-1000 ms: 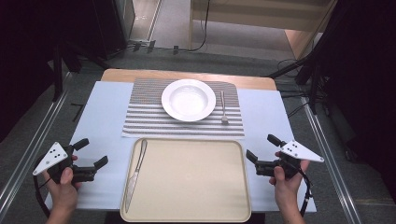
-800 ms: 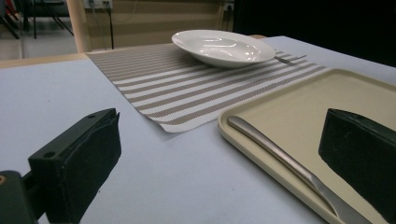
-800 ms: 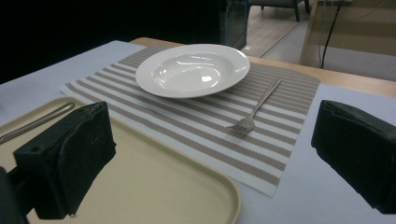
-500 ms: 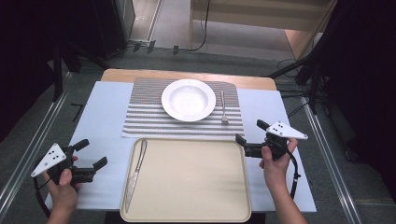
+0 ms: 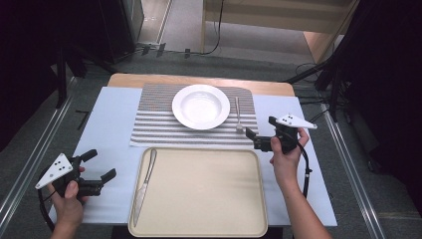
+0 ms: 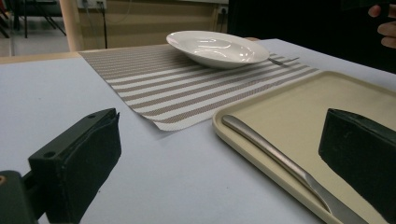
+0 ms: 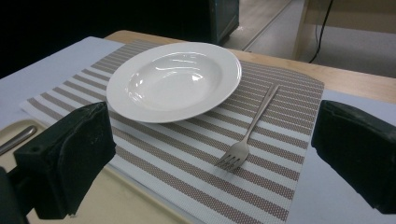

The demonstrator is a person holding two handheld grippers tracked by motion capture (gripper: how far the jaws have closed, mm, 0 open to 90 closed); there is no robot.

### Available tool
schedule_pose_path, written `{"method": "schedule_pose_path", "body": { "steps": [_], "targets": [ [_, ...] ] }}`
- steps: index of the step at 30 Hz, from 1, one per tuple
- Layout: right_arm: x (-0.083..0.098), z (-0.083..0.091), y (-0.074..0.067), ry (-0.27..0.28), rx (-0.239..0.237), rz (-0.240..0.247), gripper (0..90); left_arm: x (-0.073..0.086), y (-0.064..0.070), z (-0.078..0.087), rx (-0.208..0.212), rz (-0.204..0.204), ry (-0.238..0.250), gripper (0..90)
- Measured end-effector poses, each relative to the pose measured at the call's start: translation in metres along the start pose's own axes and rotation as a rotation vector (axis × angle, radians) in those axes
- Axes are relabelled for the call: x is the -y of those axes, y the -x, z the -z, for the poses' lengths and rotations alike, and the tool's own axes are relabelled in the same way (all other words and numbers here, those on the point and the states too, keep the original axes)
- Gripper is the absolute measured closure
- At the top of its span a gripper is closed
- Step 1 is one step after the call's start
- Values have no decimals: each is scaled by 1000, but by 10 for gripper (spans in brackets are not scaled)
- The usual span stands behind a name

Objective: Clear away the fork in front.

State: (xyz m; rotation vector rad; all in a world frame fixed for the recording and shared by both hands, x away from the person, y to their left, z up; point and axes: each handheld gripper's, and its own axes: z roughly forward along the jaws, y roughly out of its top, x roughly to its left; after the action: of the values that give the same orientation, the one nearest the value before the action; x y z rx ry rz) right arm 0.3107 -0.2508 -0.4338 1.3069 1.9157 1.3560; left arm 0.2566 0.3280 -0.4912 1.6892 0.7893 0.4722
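The right claw (image 5: 255, 135) hangs just beyond the far right corner of the tray (image 5: 199, 226), its jaws spread wide and empty, pointed at the fork (image 5: 238, 115). That looks like the thing being reached for: the fork lies on the striped placemat (image 5: 154, 124), just right of the plate (image 5: 201, 105), handle away from the person and tines toward the tray. In the right gripper view the fork (image 7: 250, 130) sits between the two spread jaws but farther off, not yet touched; the tines are the nearest part, so the claw would meet that end first. It lies flat on the mat, which I judge calls for a low pinch across the thin metal.

The left claw (image 5: 98, 165) rests low over the tabletop (image 5: 109, 109), left of the tray, jaws also spread and holding nothing, seemingly waiting. A knife (image 5: 144, 184) lies along the tray's left edge, blade toward the person; in the left gripper view the knife (image 6: 280, 163) runs close by the right-hand jaw.
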Motion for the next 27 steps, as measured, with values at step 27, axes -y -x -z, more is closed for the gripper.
{"method": "schedule_pose_path", "body": {
  "steps": [27],
  "targets": [
    [-25, -73, 21, -174, 52, -54, 0, 0, 1, -1, 15, -3, -3, 0]
  ]
}}
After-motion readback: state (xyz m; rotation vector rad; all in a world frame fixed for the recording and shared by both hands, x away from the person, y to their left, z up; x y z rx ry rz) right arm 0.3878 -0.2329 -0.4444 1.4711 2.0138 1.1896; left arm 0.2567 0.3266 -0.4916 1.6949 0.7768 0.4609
